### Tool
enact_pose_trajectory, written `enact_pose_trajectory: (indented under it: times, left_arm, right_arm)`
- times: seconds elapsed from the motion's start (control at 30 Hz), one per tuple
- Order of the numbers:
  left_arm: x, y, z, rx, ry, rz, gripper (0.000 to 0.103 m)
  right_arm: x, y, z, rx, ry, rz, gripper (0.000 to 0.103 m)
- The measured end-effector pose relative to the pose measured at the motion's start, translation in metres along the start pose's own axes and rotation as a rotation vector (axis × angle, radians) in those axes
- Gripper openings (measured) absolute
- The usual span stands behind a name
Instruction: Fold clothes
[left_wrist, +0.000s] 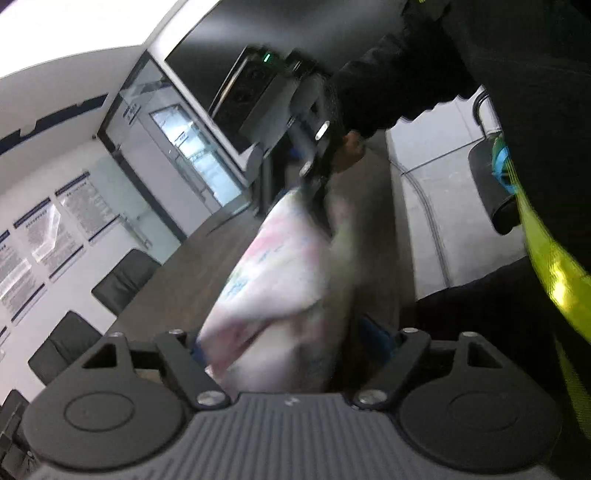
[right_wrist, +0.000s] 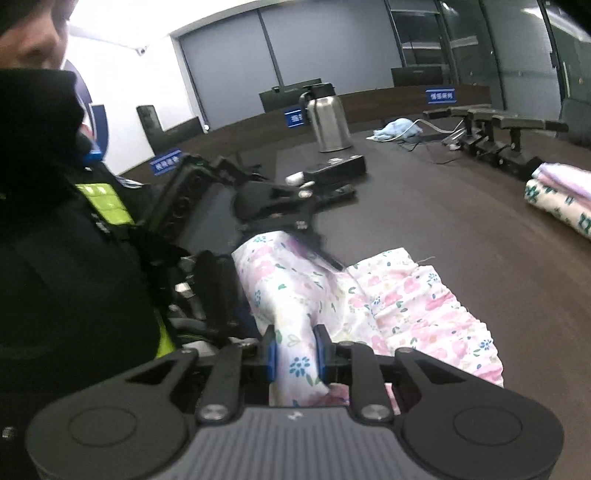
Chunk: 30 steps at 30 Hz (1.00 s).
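A white garment with pink and blue flowers (right_wrist: 406, 295) is held up over the dark table (right_wrist: 443, 221). My right gripper (right_wrist: 295, 354) is shut on a bunched fold of it, blue pads pressing both sides. In the left wrist view the same garment (left_wrist: 280, 288) is blurred and fills the space between my left gripper's (left_wrist: 291, 343) fingers, which are spread wide around it. The left gripper also shows in the right wrist view (right_wrist: 317, 251), at the cloth's far edge. The right gripper (left_wrist: 317, 199) shows in the left wrist view, at the cloth's top.
Folded floral clothes (right_wrist: 557, 199) lie at the table's right edge. A steel thermos (right_wrist: 327, 118), a black box (right_wrist: 336, 168), a blue cloth (right_wrist: 395, 129) and black stands (right_wrist: 495, 133) are further back. The person's dark jacket (right_wrist: 62, 240) is close on the left.
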<state>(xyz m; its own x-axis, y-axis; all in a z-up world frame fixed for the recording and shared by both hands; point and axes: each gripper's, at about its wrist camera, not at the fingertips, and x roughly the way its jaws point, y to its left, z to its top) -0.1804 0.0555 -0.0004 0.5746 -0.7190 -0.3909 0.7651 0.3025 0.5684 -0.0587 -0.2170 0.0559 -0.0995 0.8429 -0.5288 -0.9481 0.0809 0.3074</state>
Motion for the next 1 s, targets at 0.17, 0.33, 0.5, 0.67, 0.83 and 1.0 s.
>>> enact_pose_trajectory:
  times: [0.17,0.33,0.5,0.67,0.83,1.0]
  left_arm:
    - [0.01,0.036,-0.009,-0.211,0.057,-0.142,0.02]
    - [0.013,0.075,-0.023,-0.502,0.069,-0.235,0.016]
    - [0.021,0.097,-0.036,-0.618,0.076,-0.274,0.016]
    - [0.033,0.111,-0.038,-0.703,0.092,-0.303,0.016]
    - [0.045,0.135,-0.053,-0.853,0.086,-0.385,0.016]
    - [0.051,0.15,-0.07,-0.95,0.073,-0.444,0.016]
  right_arm:
    - [-0.009,0.002,-0.009,0.06,-0.049,0.05,0.018]
    - [-0.018,0.01,-0.019,0.063,-0.133,-0.072,0.088]
    - [-0.003,0.04,-0.041,-0.099,-0.132,-0.305,0.094]
    - [0.029,0.083,-0.053,-0.32,0.001,-0.449,0.093]
    - [0.042,0.111,-0.067,-0.461,0.063,-0.528,0.094]
    - [0.067,0.115,-0.086,-0.55,0.054,-0.692,0.081]
